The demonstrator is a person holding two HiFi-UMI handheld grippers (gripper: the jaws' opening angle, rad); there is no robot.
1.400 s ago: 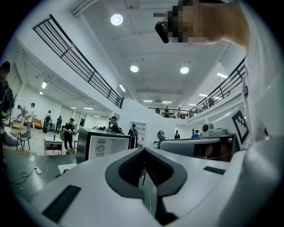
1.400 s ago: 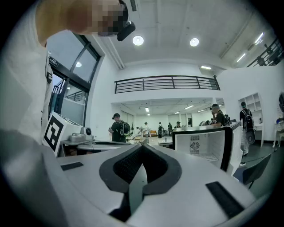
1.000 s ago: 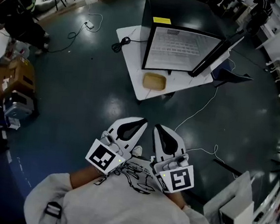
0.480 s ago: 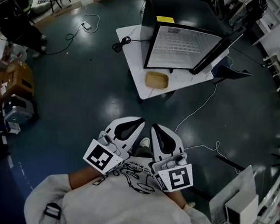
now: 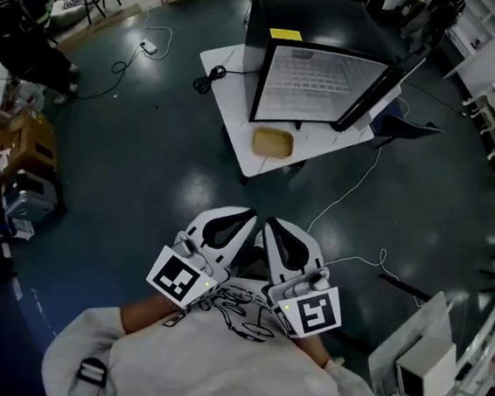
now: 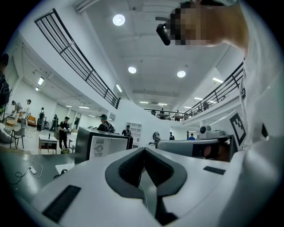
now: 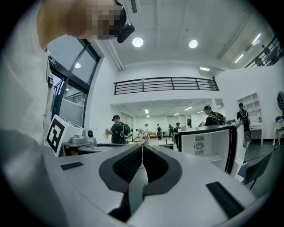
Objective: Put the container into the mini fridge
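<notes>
A tan shallow container lies on the white table, just in front of the black mini fridge. The fridge door stands open to the right and the white inside shows. My left gripper and right gripper hover side by side close to my chest, well short of the table. Both are shut with nothing between the jaws. In the left gripper view the fridge is ahead at the left. The open fridge is to the right in the right gripper view.
A white cable runs across the dark floor from the table toward the right. A black cable lies on the table's left corner. Cardboard boxes stand at the left, a person at the far left, and a white case at the lower right.
The right gripper has edged a little to the left, closer to the left gripper. Both stay shut and the container has not moved.
</notes>
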